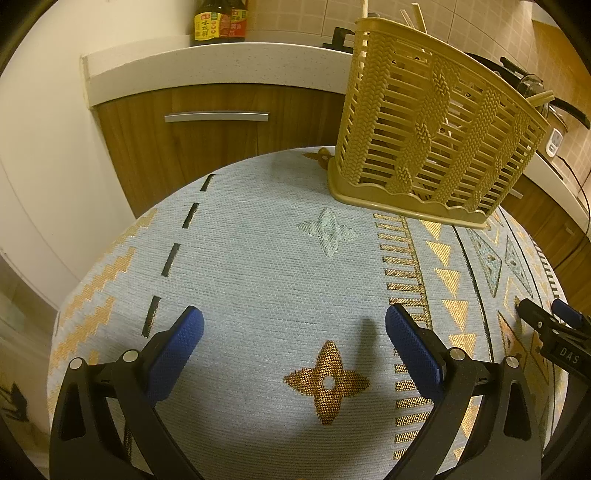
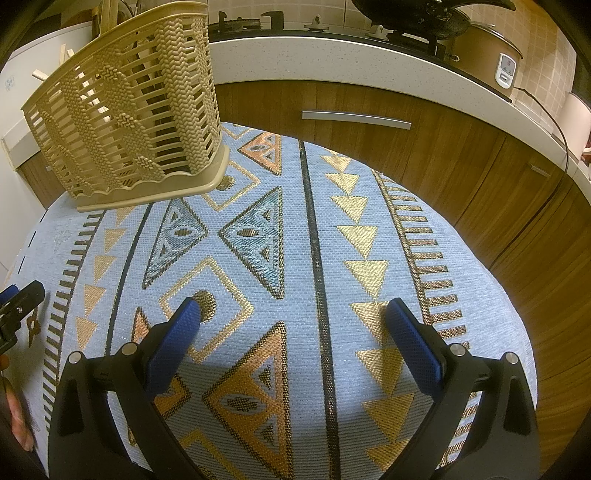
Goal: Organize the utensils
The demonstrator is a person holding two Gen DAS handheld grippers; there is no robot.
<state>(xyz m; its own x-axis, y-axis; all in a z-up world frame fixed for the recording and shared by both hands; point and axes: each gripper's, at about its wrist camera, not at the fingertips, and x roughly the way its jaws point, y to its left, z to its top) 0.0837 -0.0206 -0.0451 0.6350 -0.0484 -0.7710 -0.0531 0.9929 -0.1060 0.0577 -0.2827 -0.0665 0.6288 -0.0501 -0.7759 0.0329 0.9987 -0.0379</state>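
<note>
Both tools, left (image 1: 293, 321) and right (image 2: 293, 314), gape empty; right's body reads perhaps "DAS".

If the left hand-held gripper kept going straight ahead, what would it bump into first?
Probably just the patterned light-blue tablecloth: the open left hand-held gripper tilts down toward bare cloth. The tan woven-look plastic utensil basket stands off to the right of that line, though depth is hard to judge.

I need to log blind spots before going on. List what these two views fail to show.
- Basket contents: both views, lattice walls hide all but chopstick tips above the rim.
- Right gripper: left view, cut off by the frame edge.
- Left gripper: right view, cut off at the left edge.
- Bottle: left view, top cropped; label too small to read.
- Cloth: near edge hidden behind the fingers.
</note>
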